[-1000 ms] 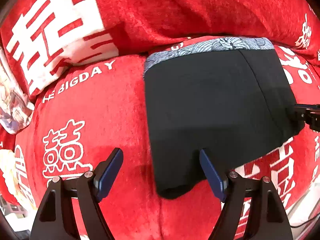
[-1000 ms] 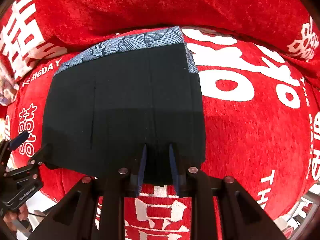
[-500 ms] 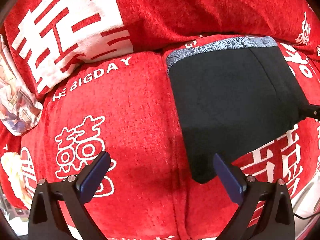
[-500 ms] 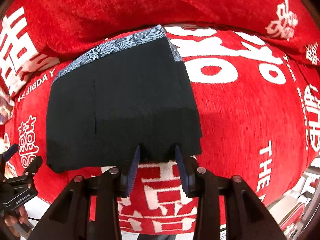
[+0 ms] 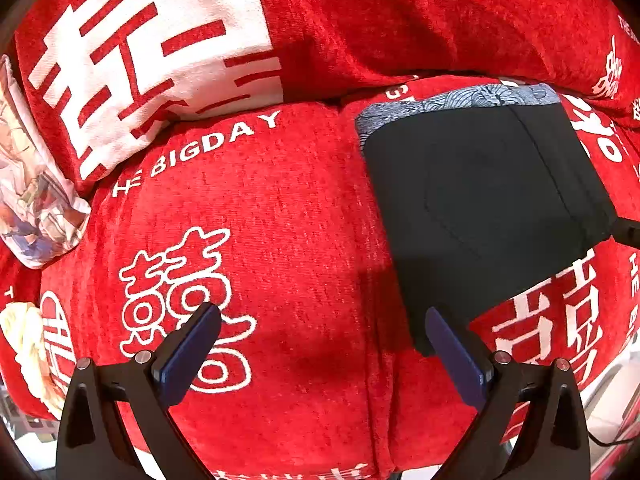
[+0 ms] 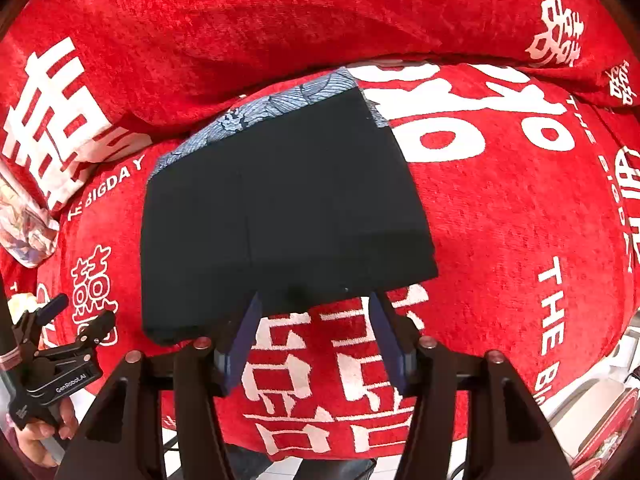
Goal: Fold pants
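Note:
The black pants [image 6: 284,216] lie folded flat on the red sofa seat, with a grey patterned waistband [image 6: 264,110] at the far edge. They also show in the left wrist view [image 5: 484,204] at the right. My right gripper [image 6: 316,304] is open and empty, just in front of the pants' near hem. My left gripper [image 5: 320,324] is wide open and empty over bare red cushion, left of the pants' near left corner. It also shows in the right wrist view [image 6: 76,316] at the lower left.
The red sofa cover [image 5: 248,208] has white characters and lettering. A red back cushion [image 6: 280,20] rises behind the pants. A pale printed pillow [image 5: 32,192] lies at the far left. The sofa's front edge and light floor [image 6: 592,412] are at the bottom.
My right gripper has opened, let go of the pants' hem and pulled back. My left gripper has drawn back and to the left, off the pants.

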A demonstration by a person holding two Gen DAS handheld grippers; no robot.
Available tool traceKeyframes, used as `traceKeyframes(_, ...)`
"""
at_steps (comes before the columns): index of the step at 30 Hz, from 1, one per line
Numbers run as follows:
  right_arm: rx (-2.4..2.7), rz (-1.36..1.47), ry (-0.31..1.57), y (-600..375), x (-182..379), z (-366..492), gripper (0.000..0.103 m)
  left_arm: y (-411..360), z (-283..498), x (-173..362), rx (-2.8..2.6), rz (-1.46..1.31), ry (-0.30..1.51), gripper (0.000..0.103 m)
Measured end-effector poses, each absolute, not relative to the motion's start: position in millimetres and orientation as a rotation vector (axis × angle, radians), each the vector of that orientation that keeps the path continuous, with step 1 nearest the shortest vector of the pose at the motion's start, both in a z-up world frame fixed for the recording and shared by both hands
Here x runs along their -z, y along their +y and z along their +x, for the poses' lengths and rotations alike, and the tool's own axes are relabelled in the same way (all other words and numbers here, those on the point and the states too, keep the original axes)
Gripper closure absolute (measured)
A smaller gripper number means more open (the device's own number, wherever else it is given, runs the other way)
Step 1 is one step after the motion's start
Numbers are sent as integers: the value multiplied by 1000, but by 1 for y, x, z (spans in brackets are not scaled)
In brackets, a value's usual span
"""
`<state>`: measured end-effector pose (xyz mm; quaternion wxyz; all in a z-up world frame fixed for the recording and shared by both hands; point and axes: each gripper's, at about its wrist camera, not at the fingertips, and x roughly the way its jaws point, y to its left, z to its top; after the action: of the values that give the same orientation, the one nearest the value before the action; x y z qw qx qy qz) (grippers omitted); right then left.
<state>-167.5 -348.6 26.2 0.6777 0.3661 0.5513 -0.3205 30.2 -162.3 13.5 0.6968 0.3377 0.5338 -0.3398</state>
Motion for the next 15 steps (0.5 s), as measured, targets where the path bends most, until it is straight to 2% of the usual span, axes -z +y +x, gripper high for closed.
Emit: traceKeyframes(15,695,848,1243,-388,-25,-191,39,-206,31,-4,673,712,1272,0)
